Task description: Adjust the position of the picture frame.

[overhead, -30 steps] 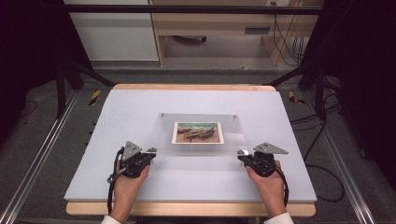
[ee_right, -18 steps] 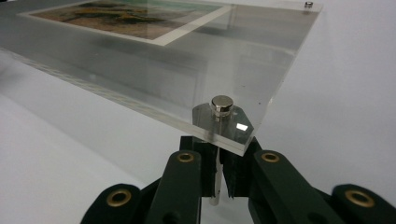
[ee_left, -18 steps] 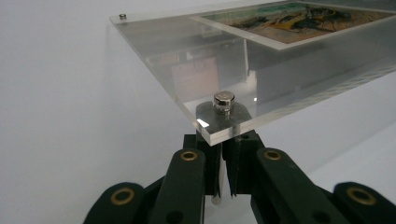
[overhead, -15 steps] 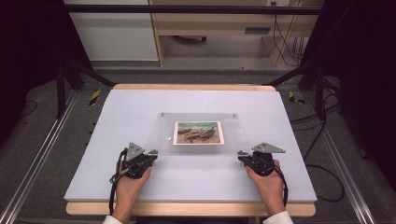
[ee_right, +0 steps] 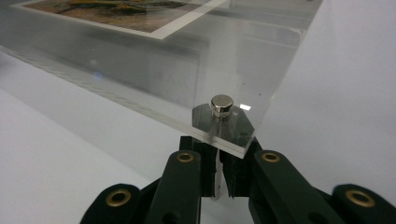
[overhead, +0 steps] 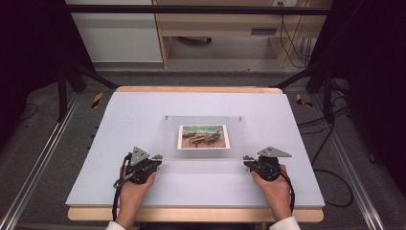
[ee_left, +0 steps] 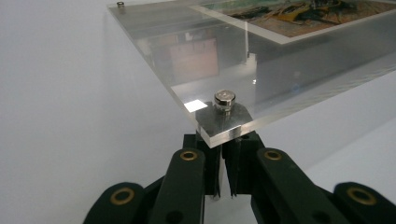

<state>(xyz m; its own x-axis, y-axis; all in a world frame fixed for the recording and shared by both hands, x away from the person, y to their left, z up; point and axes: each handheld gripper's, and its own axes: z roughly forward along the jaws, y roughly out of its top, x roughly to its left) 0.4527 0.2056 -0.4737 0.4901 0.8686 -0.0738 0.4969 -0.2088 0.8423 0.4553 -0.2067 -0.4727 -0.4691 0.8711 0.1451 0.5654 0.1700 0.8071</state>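
Two grippers, left (overhead: 154,158) and right (overhead: 247,159), jaws closed on near-corner standoffs of the acrylic photo frame (overhead: 203,136) at frame centre on the bench (overhead: 119,110). Risk: uneven lift slips a corner.

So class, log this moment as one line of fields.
scene: clear acrylic frame with photo on table | left gripper: at near-left corner | right gripper: at near-right corner

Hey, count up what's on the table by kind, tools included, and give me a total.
Clear acrylic panel: 1
Printed picture in the panel: 1
Metal studs at the panel's corners, such as one by the left claw and one by the right claw: 4
Handheld claws: 2
Total: 8
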